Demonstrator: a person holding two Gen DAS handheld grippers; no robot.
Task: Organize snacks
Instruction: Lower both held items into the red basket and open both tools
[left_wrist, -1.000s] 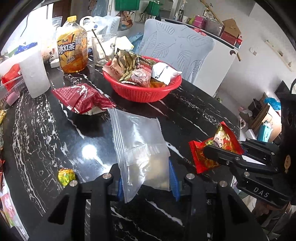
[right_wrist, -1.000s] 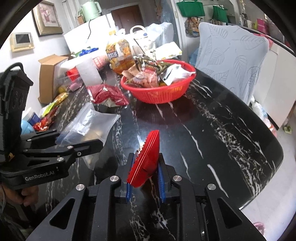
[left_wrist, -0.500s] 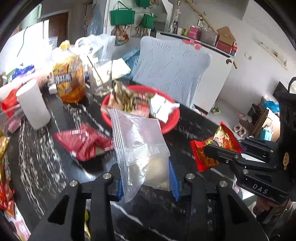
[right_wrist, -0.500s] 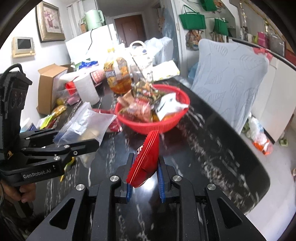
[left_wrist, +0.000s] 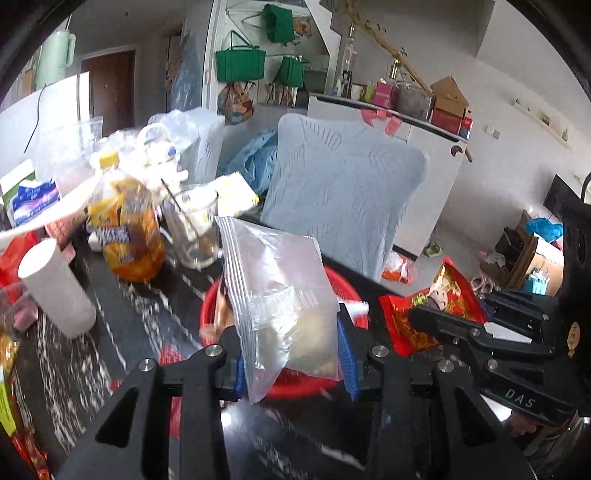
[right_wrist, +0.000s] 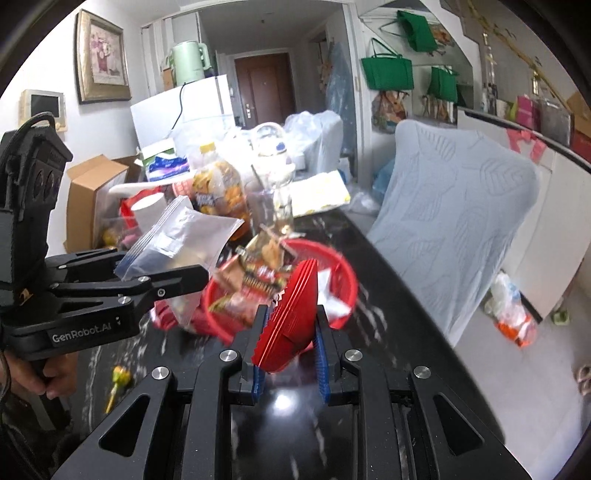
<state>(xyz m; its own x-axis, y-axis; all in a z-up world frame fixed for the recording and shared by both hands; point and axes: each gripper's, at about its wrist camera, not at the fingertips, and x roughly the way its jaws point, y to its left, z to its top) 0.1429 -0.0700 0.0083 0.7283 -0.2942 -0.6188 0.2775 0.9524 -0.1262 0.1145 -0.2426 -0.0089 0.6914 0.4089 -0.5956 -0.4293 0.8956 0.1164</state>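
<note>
From the left wrist camera the left gripper (left_wrist: 291, 350) has its jaws clamped on the lower end of a clear zip bag (left_wrist: 277, 288), held up over the red basket (left_wrist: 351, 291); something pale sits in the bag's bottom. Only this view shows the printed face of the red snack packet (left_wrist: 428, 314) nipped in the right gripper (left_wrist: 436, 321), whose body reads "DAS". The right wrist camera sees that packet edge-on (right_wrist: 291, 317), the right gripper's jaws shut tight on it above the black marbled bench (right_wrist: 369, 266), and it alone shows "GenRobot.AI" on the left gripper (right_wrist: 177, 280) and the hand (right_wrist: 44, 376) gripping its handle. The basket (right_wrist: 343, 280) holds a heap of wrapped snacks (right_wrist: 255, 280). Behind stand an orange drink bottle (left_wrist: 125, 229), its label blurred, a glass mug (left_wrist: 192, 229) and a white cup (left_wrist: 55, 288).
</note>
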